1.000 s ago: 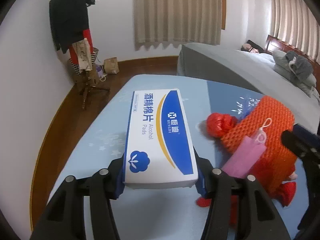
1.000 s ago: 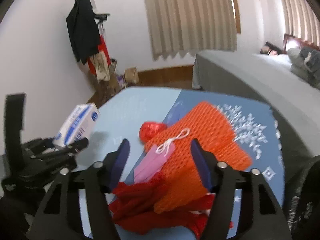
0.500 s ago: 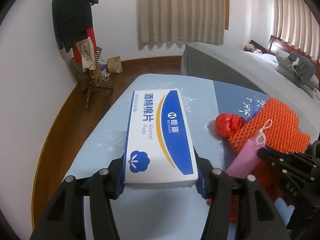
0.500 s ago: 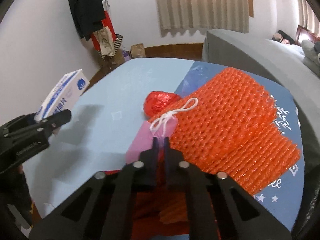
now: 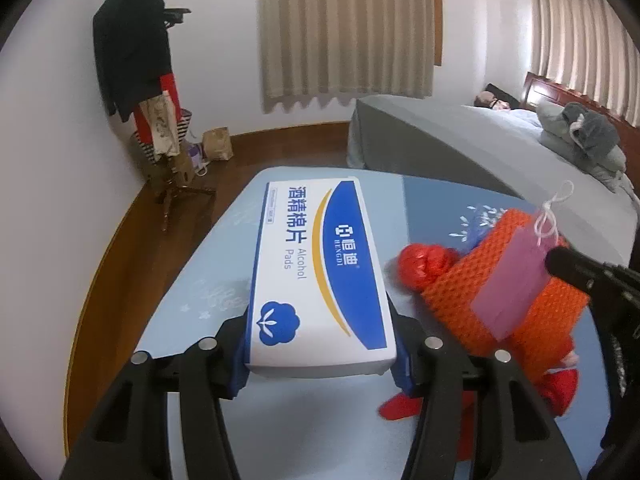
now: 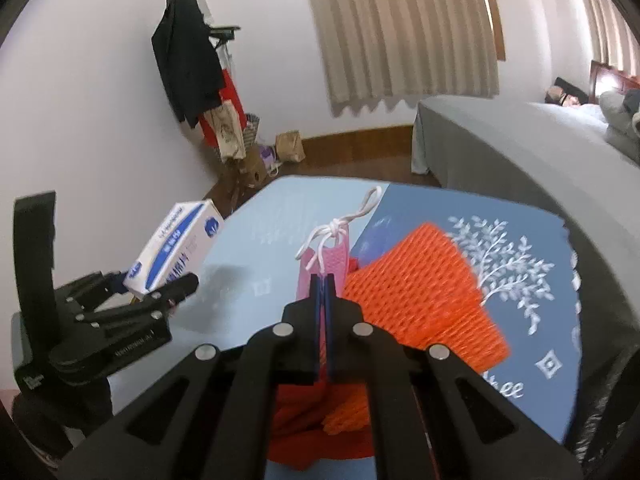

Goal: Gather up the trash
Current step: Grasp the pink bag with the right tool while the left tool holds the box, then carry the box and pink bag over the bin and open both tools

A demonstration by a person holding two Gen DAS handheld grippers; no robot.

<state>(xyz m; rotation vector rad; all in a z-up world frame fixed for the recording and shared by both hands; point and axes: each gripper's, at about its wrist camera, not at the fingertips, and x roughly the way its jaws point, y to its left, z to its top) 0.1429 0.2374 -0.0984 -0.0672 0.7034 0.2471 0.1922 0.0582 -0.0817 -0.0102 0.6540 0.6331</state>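
My left gripper [image 5: 320, 360] has its jaws clamped on the near end of the alcohol pads box [image 5: 316, 268], white and blue, held above the light-blue tabletop [image 5: 208, 280]. From the right wrist cam the box [image 6: 176, 248] sits tilted in that gripper, off to the left.

My right gripper [image 6: 323, 280] has its jaws fully closed, pinching the pink pouch [image 6: 324, 268] by its upper part; the white drawstring [image 6: 344, 220] sticks up above the jaws. The pouch hangs lifted in front of the orange foam netting [image 6: 424, 296], which lies on the dark-blue part of the tabletop. A crumpled red wrapper [image 5: 424, 260] sits on the tabletop just left of the netting; more red stuff [image 6: 316, 420] lies under my right gripper. Bkgd: grey bed [image 5: 460, 140], coat rack [image 5: 160, 120], curtains [image 5: 344, 28].
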